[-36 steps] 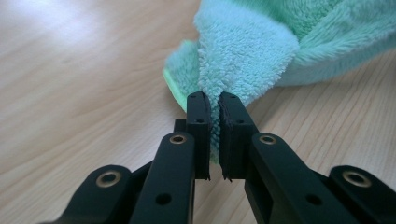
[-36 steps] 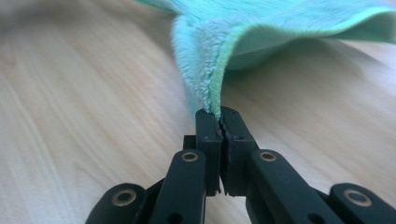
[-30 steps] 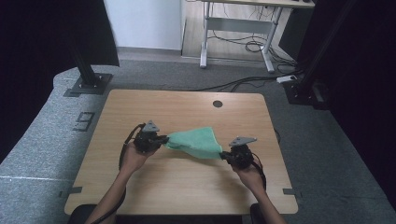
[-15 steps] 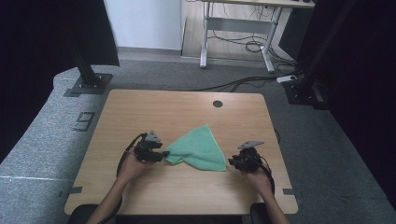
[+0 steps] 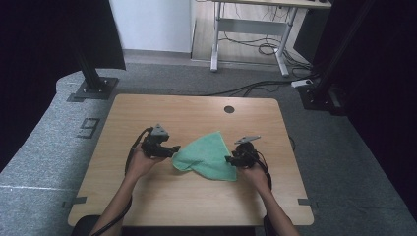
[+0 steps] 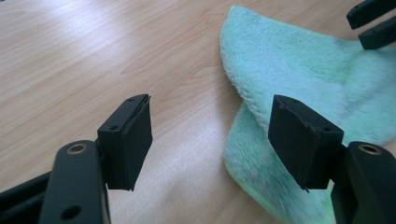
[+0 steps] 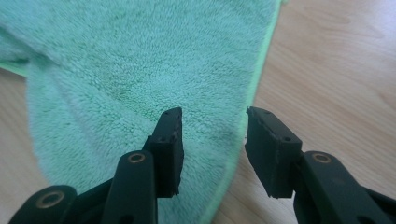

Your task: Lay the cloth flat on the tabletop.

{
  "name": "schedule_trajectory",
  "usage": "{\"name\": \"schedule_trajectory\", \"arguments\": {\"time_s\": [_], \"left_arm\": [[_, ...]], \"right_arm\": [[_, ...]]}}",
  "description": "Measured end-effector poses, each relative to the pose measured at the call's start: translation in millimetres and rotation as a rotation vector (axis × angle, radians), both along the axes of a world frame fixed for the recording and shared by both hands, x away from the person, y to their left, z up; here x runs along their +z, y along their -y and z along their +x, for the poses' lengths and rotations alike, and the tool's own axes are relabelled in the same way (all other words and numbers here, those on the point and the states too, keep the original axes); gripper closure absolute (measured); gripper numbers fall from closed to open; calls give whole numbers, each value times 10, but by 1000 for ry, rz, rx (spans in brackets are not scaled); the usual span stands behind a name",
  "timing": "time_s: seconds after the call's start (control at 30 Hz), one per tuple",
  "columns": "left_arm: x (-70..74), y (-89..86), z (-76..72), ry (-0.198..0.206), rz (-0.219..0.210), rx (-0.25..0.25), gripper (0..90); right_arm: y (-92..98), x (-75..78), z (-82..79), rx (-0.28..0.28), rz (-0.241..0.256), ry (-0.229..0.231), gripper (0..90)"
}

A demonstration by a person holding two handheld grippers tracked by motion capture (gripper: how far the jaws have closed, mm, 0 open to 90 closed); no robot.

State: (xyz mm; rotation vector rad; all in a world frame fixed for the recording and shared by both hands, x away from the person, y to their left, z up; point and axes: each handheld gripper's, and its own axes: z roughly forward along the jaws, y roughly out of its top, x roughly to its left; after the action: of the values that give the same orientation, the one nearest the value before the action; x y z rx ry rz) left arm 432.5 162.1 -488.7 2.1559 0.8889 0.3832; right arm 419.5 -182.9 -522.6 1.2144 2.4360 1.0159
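A: Left gripper (image 6: pixel 212 135) first. State?

B: Jaws wide apart, nothing between them but bare wood. Its right jaw hangs over the near edge of the green microfibre cloth (image 6: pixel 299 79), not clamping it. In the high view the left gripper (image 5: pixel 169 150) sits just at the cloth's left corner.

A: Right gripper (image 7: pixel 214 144)?

B: Jaws parted, narrower gap than the left. It straddles the cloth's stitched hem: one jaw over the fabric, the other over wood. Nothing pinched. Can't tell if the pads touch the pile.

A: High view for that one?

B: Right gripper (image 5: pixel 231 160) at the cloth's right edge, held by the person's right hand (image 5: pixel 253 172). Left hand (image 5: pixel 140 162) holds the other gripper. Forearms come in from the bottom.

A: Where's the cloth?

B: Cloth (image 5: pixel 206 156) lies on the wooden bench (image 5: pixel 196 113), roughly centre, between the two grippers. Rough triangle, a point aimed at the far side. In the left gripper view one edge is doubled over on itself, so a fold, two layers there.

A: Anything else out there?

B: Round cable hole (image 5: pixel 229 109) in the bench near the far edge, well apart from the cloth. Grey carpet (image 5: pixel 344 162) around the bench. White desk frame (image 5: pixel 251 34) beyond, cables under it.
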Motion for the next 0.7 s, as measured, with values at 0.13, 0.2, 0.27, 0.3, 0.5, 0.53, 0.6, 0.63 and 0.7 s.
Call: {"name": "schedule_trajectory", "arguments": {"time_s": [0.13,0.2,0.27,0.3,0.5,0.53,0.6,0.63,0.7], "left_arm": [[-46,163,107,3,3,-21,300],[-57,260,170,4,6,-29,292],[-84,364,248,-2,8,-35,284],[-84,364,248,-2,8,-35,277],[-272,629,406,-43,122,-36,273],[-345,658,406,-53,175,-35,273],[-398,654,381,-61,195,-34,272],[-398,654,381,-61,195,-34,271],[-402,621,351,-71,181,-22,271]], "right_arm": [[-9,-39,-116,4,-34,6,483],[39,-26,-203,-4,-39,10,417],[94,-8,-296,-14,-43,19,355],[94,-8,-296,-14,-43,19,355],[147,-91,-527,-9,-63,0,309],[135,-141,-551,-5,-103,0,311],[143,-154,-548,-10,-108,4,313],[143,-154,-548,-10,-108,4,313],[155,-139,-532,-12,-138,19,320]]}}
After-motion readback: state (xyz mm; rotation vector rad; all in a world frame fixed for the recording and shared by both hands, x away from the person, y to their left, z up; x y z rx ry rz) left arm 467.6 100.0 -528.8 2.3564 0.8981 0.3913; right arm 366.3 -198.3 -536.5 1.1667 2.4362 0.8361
